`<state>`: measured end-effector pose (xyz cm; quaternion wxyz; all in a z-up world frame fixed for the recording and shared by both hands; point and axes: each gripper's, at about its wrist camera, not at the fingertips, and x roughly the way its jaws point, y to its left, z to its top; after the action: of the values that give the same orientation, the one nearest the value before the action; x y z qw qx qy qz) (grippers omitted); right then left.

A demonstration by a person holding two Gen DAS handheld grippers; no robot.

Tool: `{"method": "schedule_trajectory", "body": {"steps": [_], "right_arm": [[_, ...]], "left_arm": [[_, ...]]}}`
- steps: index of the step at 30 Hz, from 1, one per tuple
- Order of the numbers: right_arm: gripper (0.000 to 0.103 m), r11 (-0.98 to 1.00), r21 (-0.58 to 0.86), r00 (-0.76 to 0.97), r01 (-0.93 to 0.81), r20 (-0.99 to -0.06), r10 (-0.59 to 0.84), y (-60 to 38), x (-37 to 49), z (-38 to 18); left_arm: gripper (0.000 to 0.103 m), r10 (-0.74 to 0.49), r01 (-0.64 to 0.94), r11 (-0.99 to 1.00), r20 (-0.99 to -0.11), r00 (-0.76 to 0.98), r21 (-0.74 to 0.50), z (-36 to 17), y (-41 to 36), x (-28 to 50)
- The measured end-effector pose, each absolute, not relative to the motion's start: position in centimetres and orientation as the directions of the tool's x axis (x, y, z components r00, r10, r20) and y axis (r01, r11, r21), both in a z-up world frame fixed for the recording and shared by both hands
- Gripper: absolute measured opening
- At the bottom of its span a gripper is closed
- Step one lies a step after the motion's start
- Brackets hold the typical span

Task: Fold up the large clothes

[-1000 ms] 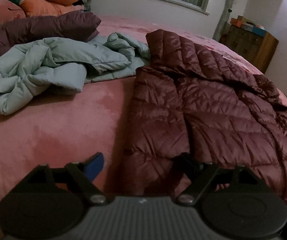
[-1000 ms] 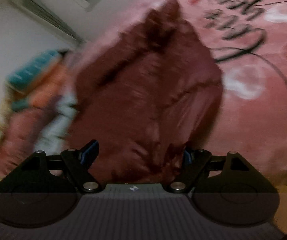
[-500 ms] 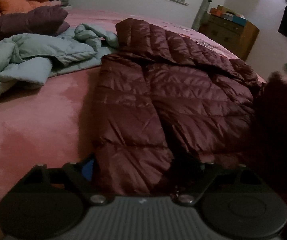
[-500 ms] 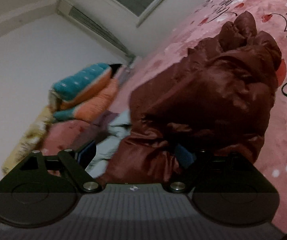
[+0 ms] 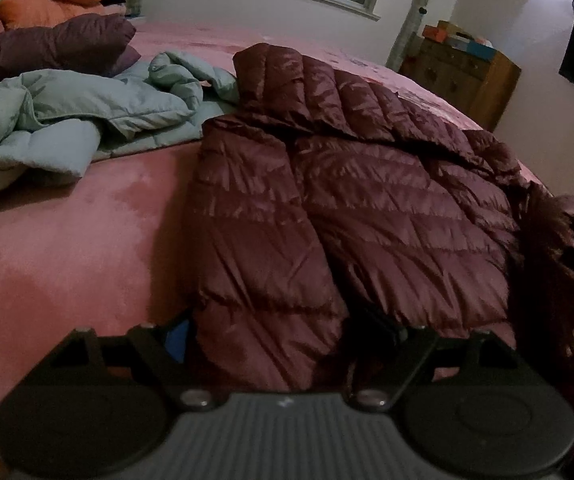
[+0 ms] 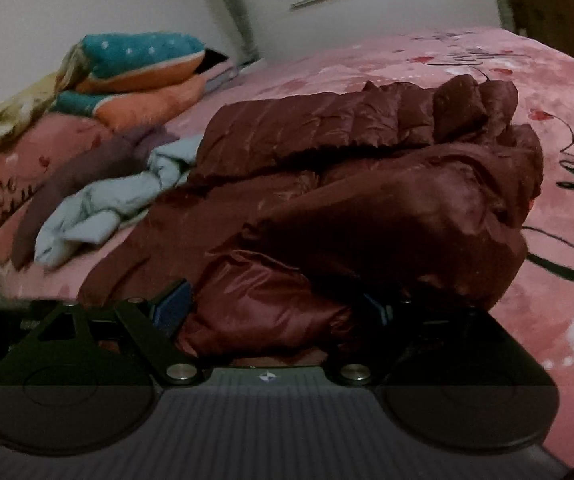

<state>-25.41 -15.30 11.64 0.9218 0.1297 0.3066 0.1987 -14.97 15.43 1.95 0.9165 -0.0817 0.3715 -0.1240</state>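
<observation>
Now that the right hand-held gripper (image 6: 275,312) has carried its clenched maroon jacket (image 5: 367,200) edge across, the left hand-held gripper (image 5: 287,336) pins the near hem; one fold's done.

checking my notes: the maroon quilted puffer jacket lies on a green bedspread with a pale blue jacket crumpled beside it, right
Not quite: the bedspread is pink, not green, as the left wrist view shows. The maroon quilted puffer jacket does lie on it, with the pale blue jacket crumpled beside it.
</observation>
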Motion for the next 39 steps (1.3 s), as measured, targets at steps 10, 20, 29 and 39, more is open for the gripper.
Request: {"method": "schedule_trajectory", "body": {"steps": [10, 20, 29, 39], "right_arm": [[0.103, 0.895, 0.272, 0.677, -0.352, -0.586, 0.445, -16.8, -26.3, 12.5], [0.103, 0.912, 0.191, 0.667, -0.364, -0.63, 0.398, -17.2, -28.1, 12.6], [0.103, 0.882, 0.076, 0.683, -0.465, -0.603, 0.412, -13.7, -28.7, 13.9], [0.103, 0.883, -0.245, 0.71, -0.401, -0.692, 0.13, -13.0, -28.4, 10.5]], "left_arm": [[0.082, -0.298, 0.144, 0.949, -0.652, 0.697, -0.281, 2.0, 15.7, -14.4], [0.042, -0.291, 0.108, 0.945, -0.643, 0.709, -0.308, 2.0, 16.4, -13.7], [0.031, -0.321, 0.088, 0.925, -0.634, 0.704, -0.37, 1.9, 16.8, -13.1], [0.031, -0.337, 0.088, 0.916, -0.63, 0.699, -0.393, 1.8, 17.1, -12.5]]}}
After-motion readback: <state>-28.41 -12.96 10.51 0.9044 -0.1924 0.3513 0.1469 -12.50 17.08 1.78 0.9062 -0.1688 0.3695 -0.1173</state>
